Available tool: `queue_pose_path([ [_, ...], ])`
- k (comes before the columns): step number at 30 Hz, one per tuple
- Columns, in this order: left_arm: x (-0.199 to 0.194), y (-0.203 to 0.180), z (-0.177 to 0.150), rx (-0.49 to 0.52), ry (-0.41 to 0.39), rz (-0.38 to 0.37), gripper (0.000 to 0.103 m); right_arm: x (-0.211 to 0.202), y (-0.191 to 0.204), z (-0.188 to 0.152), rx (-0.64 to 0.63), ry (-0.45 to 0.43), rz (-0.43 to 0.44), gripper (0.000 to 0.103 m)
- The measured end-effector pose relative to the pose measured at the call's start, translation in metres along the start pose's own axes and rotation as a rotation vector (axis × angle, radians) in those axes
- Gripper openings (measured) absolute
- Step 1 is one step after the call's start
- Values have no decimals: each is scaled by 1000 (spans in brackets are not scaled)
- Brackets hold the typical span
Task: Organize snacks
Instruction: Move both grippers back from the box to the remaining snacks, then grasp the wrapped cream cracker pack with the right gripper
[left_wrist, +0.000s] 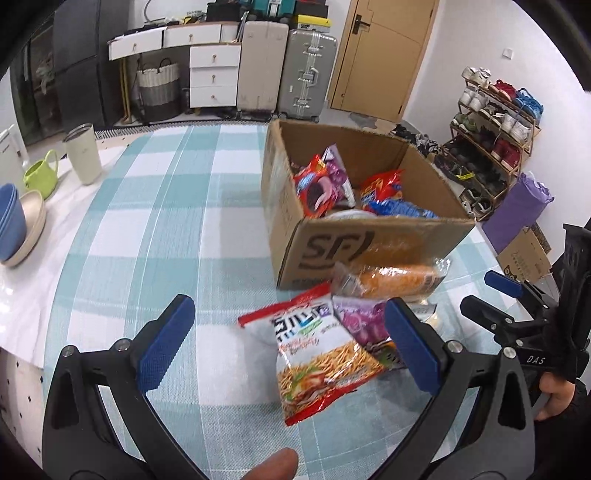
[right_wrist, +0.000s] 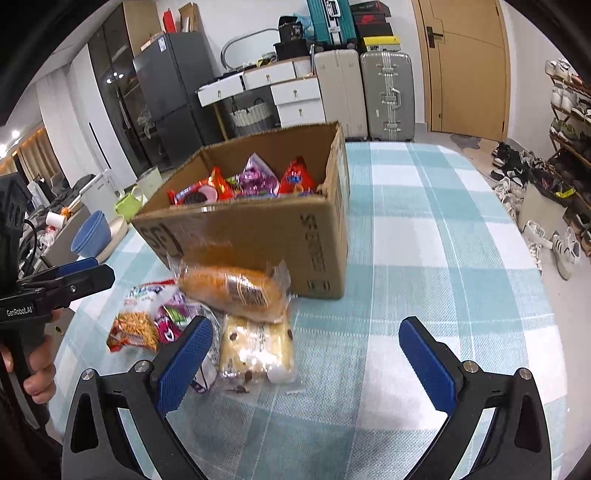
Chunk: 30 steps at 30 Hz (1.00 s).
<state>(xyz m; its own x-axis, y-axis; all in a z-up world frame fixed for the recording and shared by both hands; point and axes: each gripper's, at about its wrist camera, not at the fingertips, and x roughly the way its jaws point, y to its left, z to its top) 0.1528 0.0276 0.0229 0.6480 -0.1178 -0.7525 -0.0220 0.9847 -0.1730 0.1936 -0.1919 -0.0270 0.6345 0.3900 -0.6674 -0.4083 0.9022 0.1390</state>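
Observation:
A cardboard box stands on the checked table and holds several snack packets. In front of it lie a wrapped orange bread roll, a red noodle-snack bag, a purple packet and a pale wrapped cake. My left gripper is open, its jaws either side of the noodle-snack bag, above it. My right gripper is open and empty, its left pad beside the cake.
A cream cup, a green watering can and stacked bowls sit at the table's left side. Suitcases, drawers and a door stand behind. A shoe rack is on the right of the floor.

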Motion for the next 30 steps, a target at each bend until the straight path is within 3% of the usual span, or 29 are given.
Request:
queue_pose_path([
  [15, 39, 8, -16, -26, 97, 5, 102, 37, 18, -10, -93, 108, -6, 102],
  [30, 63, 5, -16, -25, 148, -8, 102, 59, 33, -10, -185, 163, 9, 102],
])
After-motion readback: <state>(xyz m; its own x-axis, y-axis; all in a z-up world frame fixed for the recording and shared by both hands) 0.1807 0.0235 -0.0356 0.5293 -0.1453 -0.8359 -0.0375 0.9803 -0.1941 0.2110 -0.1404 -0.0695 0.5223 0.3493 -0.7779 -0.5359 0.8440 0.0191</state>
